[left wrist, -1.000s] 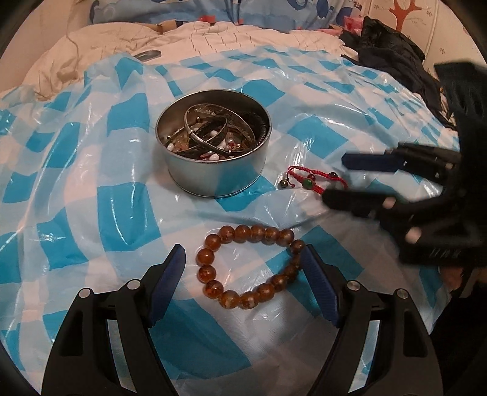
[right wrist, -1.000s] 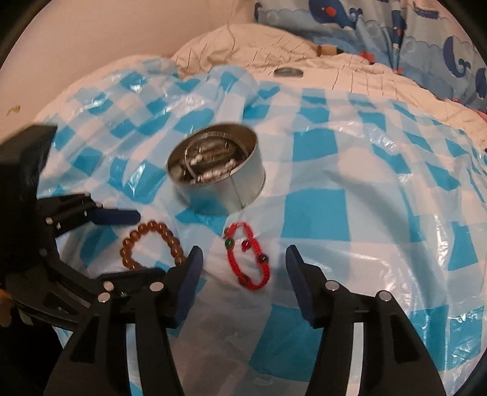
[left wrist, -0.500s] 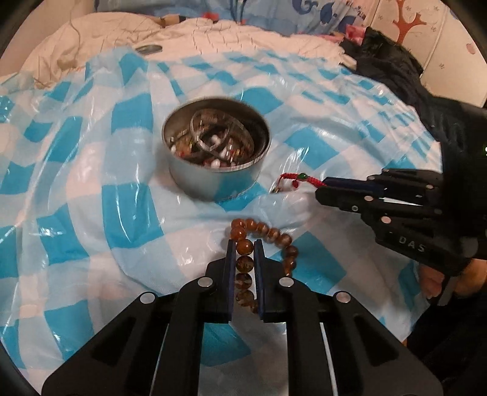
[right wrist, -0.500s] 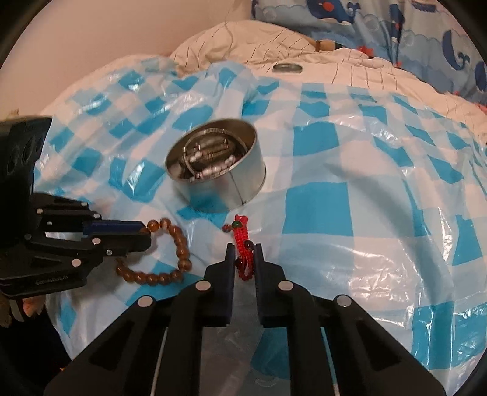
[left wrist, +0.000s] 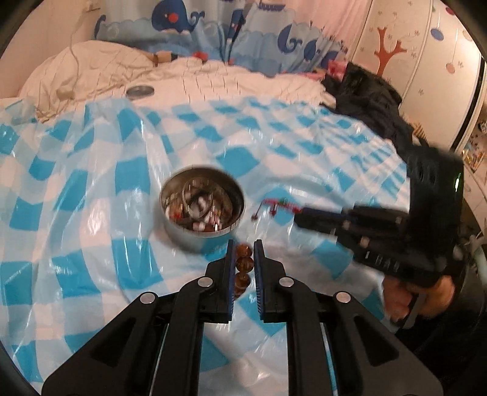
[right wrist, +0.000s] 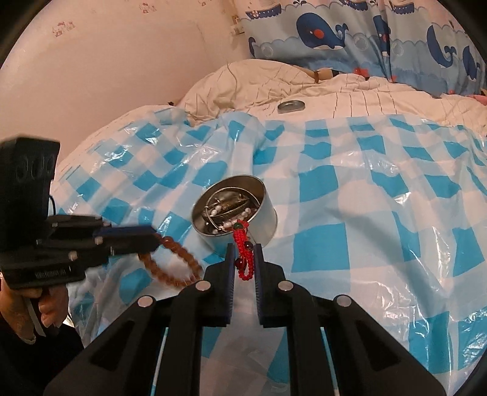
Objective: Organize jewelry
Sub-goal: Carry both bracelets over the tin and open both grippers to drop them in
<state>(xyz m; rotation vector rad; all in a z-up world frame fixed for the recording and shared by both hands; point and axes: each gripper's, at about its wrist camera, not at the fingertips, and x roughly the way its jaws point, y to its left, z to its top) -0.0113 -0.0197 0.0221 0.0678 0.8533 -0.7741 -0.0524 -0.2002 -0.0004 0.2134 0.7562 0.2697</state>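
Left gripper [left wrist: 243, 259] low centre of the left wrist view, clamped tight on the amber bead bracelet [left wrist: 242, 268], three brown beads stacked between the blue pads. Same bracelet [right wrist: 170, 262] dangling in a loop at lower left of the right wrist view, hanging from the left gripper [right wrist: 152, 236] clear of the sheet (blurred, so bead count not readable).

Right gripper [right wrist: 243, 259] at lower centre of its own view, pinching the red cord bracelet [right wrist: 243, 252], green and dark beads showing on the cord between the pads. From the left wrist view, right gripper [left wrist: 299, 213] reaching in from the right edge, red cord bracelet [left wrist: 278, 205] trailing off its tip toward frame centre.

Round metal tin [left wrist: 202, 210] at centre of the left view, just beyond the left gripper's tips, holding bangles and pearl-like beads. Tin [right wrist: 234, 216] in the right view directly past the red cord. Blue-and-white checked plastic sheet [right wrist: 365, 213] spread under everything. Tin lid [right wrist: 290, 106] up on the white quilt [right wrist: 350, 91], upper centre, well apart from the tin. Whale-print fabric [right wrist: 350, 27] along the top.
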